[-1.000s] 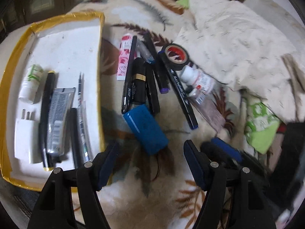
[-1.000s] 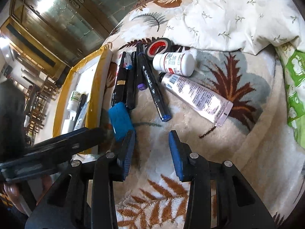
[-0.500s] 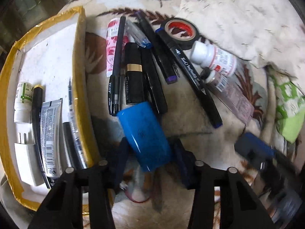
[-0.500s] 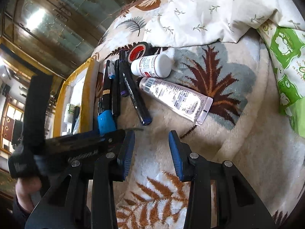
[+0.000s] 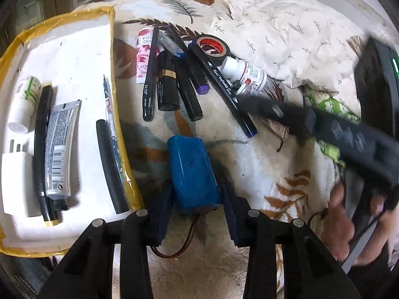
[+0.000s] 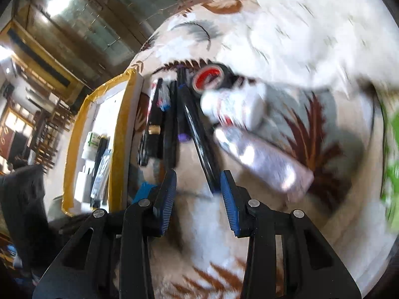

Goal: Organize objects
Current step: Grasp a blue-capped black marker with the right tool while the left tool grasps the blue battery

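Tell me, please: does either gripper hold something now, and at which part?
The left gripper is closing on the blue battery pack, its pads against the long sides at the wired near end. The right gripper is open and holds nothing.

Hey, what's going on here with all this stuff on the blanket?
A person is sorting small items into a yellow-edged tray. The left gripper is closing on a blue battery pack, which lies on the blanket between its jaws. The right gripper hangs open over the pile of pens, beside a long black marker.
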Action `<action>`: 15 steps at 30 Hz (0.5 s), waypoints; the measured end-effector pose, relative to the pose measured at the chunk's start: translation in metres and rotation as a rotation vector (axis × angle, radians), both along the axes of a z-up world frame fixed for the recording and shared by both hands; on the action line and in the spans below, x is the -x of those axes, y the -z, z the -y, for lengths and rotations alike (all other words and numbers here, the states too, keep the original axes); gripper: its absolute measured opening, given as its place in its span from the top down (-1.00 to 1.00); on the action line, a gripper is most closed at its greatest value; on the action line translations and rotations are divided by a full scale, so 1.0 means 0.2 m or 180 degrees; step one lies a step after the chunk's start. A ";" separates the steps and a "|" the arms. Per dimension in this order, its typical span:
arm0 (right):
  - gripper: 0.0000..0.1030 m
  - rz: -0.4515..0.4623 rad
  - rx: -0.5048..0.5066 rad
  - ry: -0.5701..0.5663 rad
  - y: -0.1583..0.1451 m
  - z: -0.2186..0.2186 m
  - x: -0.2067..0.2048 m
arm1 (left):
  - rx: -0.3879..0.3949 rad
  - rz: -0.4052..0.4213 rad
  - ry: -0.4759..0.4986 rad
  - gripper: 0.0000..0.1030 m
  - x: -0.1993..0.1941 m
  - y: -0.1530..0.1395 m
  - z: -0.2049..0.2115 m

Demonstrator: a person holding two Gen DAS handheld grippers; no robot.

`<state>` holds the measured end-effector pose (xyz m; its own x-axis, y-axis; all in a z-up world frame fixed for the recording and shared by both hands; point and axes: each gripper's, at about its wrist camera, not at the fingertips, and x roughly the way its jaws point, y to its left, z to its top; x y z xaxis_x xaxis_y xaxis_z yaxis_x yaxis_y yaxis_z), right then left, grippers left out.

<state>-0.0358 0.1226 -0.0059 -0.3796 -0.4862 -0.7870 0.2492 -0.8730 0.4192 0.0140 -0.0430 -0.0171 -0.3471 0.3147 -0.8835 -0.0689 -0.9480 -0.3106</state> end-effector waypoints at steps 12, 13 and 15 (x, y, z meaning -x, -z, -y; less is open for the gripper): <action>0.69 -0.0022 -0.0560 -0.0233 0.11 0.12 0.06 | -0.0213 0.0060 0.0108 0.26 -0.01 0.01 -0.02; 0.71 0.0005 -0.0582 -0.0239 0.12 0.10 0.02 | -0.0208 0.0067 0.0141 0.26 0.00 0.02 -0.03; 0.72 0.0045 -0.0539 -0.0213 0.12 0.05 -0.04 | -0.0240 0.0124 0.0252 0.26 0.00 0.02 -0.06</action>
